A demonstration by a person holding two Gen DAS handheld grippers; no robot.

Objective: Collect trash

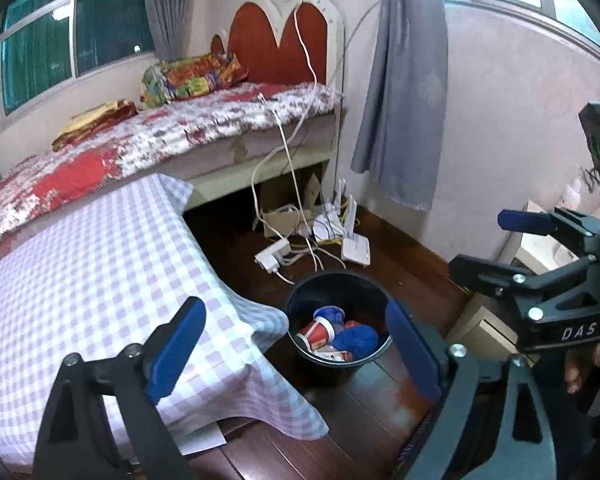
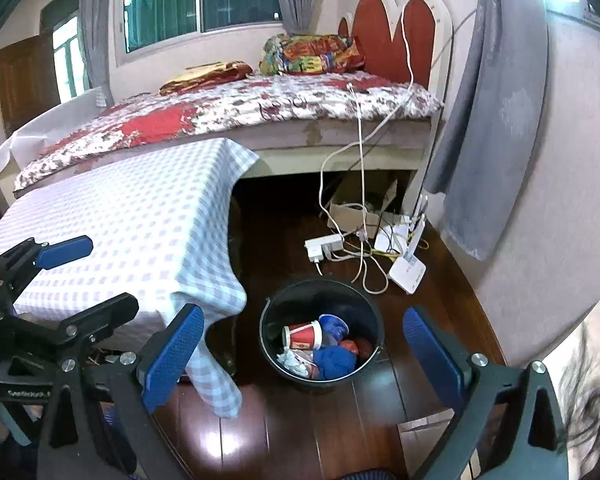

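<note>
A black bin (image 1: 332, 292) stands on the dark wood floor beside the table; it also shows in the right wrist view (image 2: 320, 294). Inside lie a red paper cup (image 1: 318, 334) (image 2: 304, 334), a blue crumpled item (image 1: 358, 340) (image 2: 334, 360) and white scraps (image 2: 294, 360). My left gripper (image 1: 296, 352) is open and empty above the bin's left side. My right gripper (image 2: 304, 354) is open and empty above the bin; it also shows at the right in the left wrist view (image 1: 496, 240).
A table with a lilac checked cloth (image 1: 92, 264) (image 2: 140, 216) sits left of the bin. A bed (image 1: 204, 120) is behind. A power strip (image 2: 324, 246), router (image 2: 408, 268) and white cables (image 1: 296, 216) lie on the floor beyond the bin.
</note>
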